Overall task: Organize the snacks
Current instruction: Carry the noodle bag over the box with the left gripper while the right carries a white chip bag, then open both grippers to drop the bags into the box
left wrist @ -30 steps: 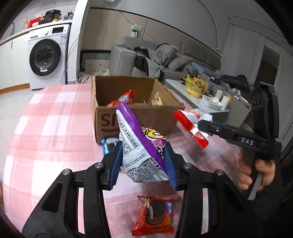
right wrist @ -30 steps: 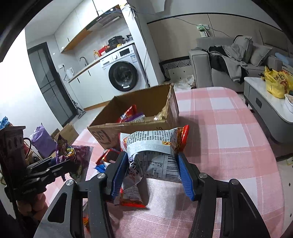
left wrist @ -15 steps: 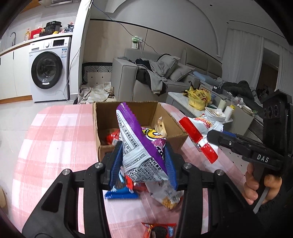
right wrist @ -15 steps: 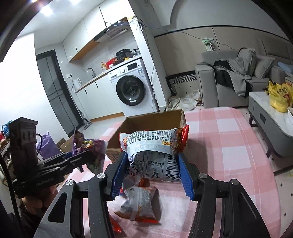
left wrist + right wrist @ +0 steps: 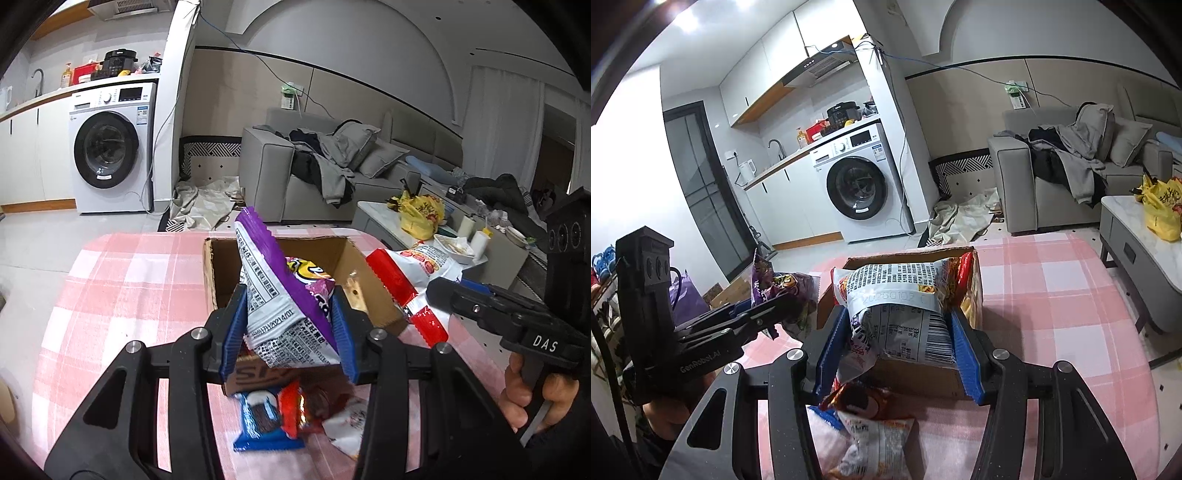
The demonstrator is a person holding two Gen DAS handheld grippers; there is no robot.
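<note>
My left gripper is shut on a purple snack bag, held up in front of the open cardboard box. In the right wrist view the same bag hangs left of the box. My right gripper is shut on a red and white snack bag, which the left wrist view shows beside the box's right wall. Both bags hang above the table, near the box's front side.
Loose snacks lie on the pink checked tablecloth in front of the box: a blue packet, a red packet and a white and orange bag. A person's hand holds the right gripper. Washing machine and sofa stand beyond.
Both grippers have risen and moved toward the box with their bags still gripped. The box now sits closer and lower in both views, and the loose snacks lie just under the fingers.
</note>
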